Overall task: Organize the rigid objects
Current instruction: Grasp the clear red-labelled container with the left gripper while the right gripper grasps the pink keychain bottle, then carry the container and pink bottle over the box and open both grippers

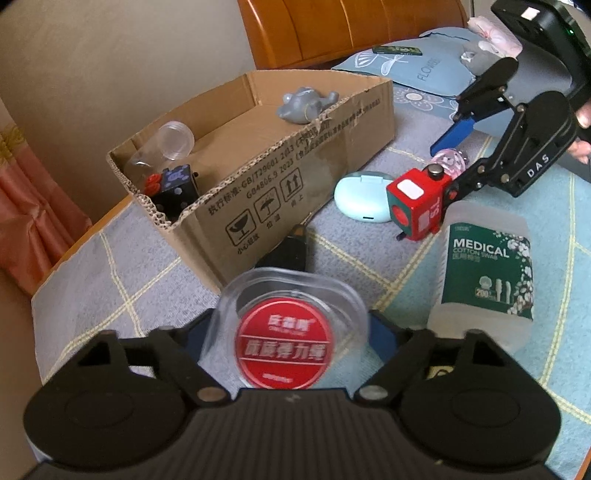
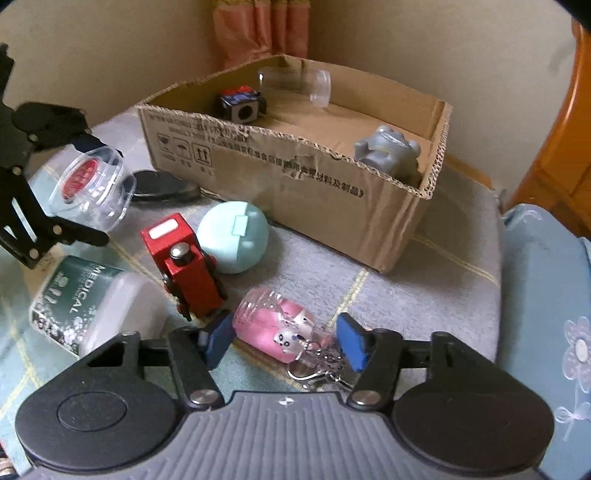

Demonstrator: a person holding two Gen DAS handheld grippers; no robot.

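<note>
My left gripper (image 1: 291, 332) is shut on a clear plastic case with a red disc (image 1: 284, 343) and holds it above the bed; the case also shows in the right wrist view (image 2: 88, 184). My right gripper (image 2: 284, 343) is open, its blue pads either side of a pink bottle keychain (image 2: 277, 325) lying on the blanket; the pads do not touch it. The open cardboard box (image 1: 295, 177) holds a black cube (image 1: 177, 188), a clear jar (image 1: 173, 140) and a grey figurine (image 1: 306, 103).
On the blanket lie a red cube toy (image 2: 188, 266), a mint round case (image 2: 232, 236), a cotton swab tub (image 1: 487, 273) and a black flat item (image 2: 162, 184). A blue pillow (image 1: 421, 66) and wooden headboard (image 1: 351, 26) lie beyond.
</note>
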